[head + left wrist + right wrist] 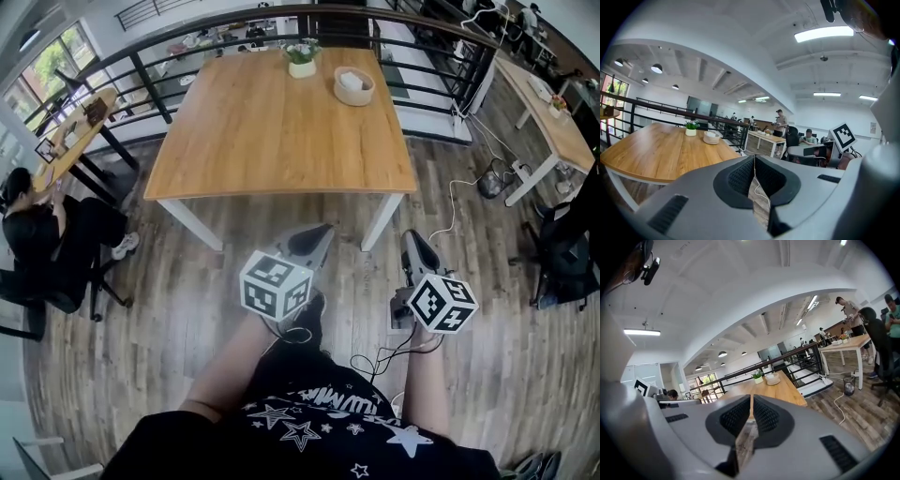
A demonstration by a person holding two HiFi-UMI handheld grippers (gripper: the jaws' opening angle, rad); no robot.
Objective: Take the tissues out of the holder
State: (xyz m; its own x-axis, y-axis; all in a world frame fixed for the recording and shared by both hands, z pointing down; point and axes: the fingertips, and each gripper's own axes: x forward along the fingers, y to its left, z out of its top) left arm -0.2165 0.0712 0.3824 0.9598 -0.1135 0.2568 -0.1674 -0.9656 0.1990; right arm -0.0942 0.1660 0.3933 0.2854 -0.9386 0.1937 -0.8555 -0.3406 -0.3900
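Note:
The tissue holder is a round woven bowl with white tissues in it. It stands at the far right of a wooden table, beside a small potted plant. Both grippers hang over the wooden floor, short of the table's near edge. My left gripper and my right gripper point toward the table. The left gripper view has the holder far off, beyond the shut, empty left gripper. In the right gripper view the right gripper is shut and empty too, with the holder in the distance.
A black railing runs behind and beside the table. A person in black sits at a side table on the left. At the right are another table, a dark chair and cables on the floor.

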